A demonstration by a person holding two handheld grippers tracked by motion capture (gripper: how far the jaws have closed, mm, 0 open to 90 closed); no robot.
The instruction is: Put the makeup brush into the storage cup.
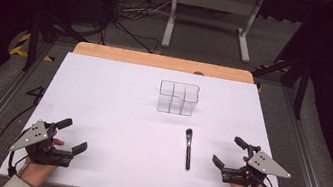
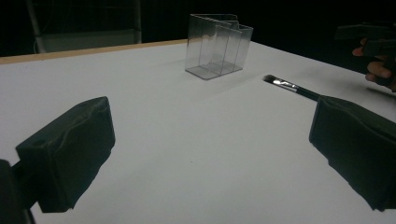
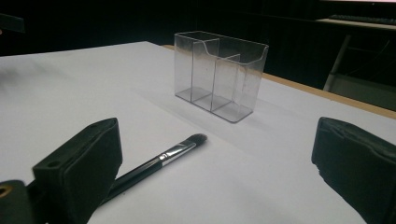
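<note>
Brush [image 1: 187,149] is what we're after, lying flat on the counter [image 1: 117,106] just left of our right tool [image 1: 230,151], which sits spread wide with nothing in it. Handle end points back at us, bristles point away toward the clear organizer [image 1: 178,98] farther up. Left tool [image 1: 74,135] is spread and empty too, but well apart from the brush, so we'd say the right one is the obvious pick, coming in across the handle.

No legible text or labels.
</note>
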